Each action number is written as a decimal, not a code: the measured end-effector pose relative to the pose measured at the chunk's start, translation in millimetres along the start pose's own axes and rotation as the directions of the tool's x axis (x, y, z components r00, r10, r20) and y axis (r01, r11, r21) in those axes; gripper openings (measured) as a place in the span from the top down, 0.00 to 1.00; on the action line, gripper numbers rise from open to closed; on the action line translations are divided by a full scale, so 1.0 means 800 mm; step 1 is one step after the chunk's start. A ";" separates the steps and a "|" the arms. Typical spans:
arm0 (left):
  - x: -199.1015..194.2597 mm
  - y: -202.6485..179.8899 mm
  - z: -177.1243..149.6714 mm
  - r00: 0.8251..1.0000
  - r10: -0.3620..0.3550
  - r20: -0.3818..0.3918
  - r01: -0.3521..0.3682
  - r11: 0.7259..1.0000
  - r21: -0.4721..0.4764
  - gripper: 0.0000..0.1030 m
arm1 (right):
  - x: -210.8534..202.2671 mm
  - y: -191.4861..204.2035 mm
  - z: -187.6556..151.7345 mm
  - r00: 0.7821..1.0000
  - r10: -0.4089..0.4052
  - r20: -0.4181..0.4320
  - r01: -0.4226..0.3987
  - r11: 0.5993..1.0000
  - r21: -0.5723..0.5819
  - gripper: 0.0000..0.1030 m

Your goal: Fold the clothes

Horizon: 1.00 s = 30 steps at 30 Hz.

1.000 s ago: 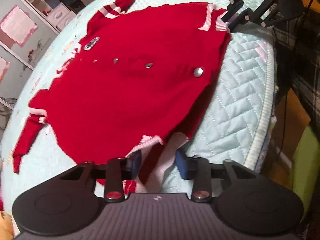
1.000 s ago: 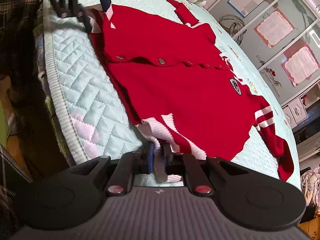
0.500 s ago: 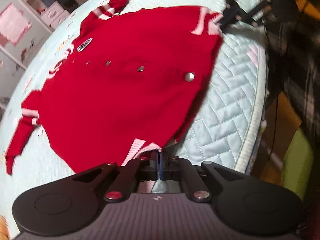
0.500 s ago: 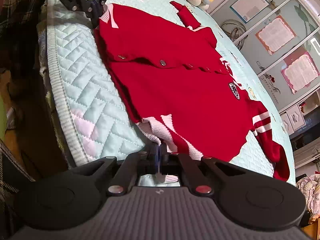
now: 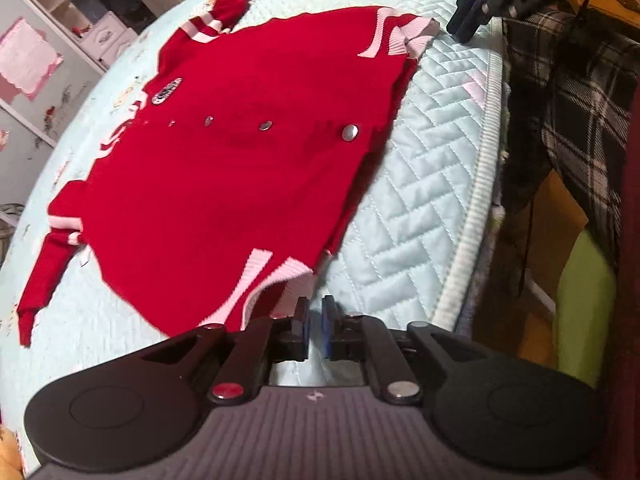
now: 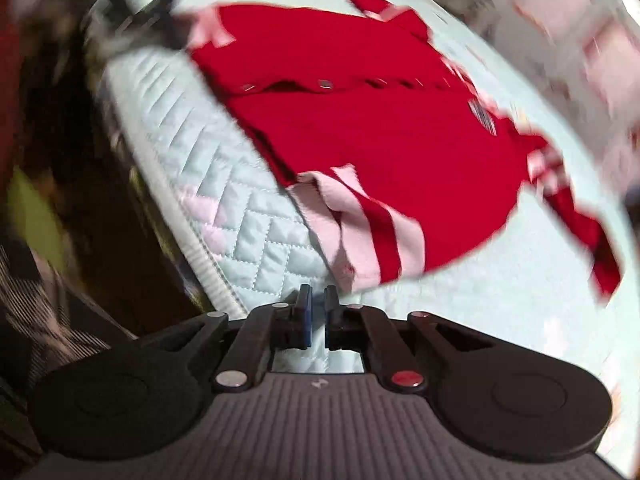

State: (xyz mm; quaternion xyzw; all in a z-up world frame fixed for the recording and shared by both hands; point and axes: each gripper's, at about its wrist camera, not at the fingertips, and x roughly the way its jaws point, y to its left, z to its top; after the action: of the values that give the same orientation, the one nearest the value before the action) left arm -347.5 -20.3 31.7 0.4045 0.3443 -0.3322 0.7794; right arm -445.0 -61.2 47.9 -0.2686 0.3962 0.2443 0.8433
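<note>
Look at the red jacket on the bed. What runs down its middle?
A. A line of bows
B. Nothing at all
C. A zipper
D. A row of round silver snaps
D: shiny round snaps sit in a line down the front of the jacket, which lies flat on the bed.

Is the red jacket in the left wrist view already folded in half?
No, the red jacket lies spread flat on the quilted bed, with both sleeves stretched out to its sides.

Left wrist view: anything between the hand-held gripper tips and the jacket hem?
Nothing but bare quilt. In the left wrist view the left hand-held gripper sits just off the jacket hem, jaws slightly apart and empty after just opening.
</note>
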 end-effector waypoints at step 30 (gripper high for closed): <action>0.008 0.025 -0.035 0.975 0.223 -0.004 -0.214 0.929 -0.302 0.93 | -0.002 -0.028 -0.017 0.972 -0.219 0.089 0.154 0.873 0.463 0.98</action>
State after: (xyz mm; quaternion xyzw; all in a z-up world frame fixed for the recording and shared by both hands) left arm -335.3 11.2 22.1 0.3123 0.3318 -0.1932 0.8689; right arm -438.9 -87.0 47.4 -0.0840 0.3545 0.0806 0.9278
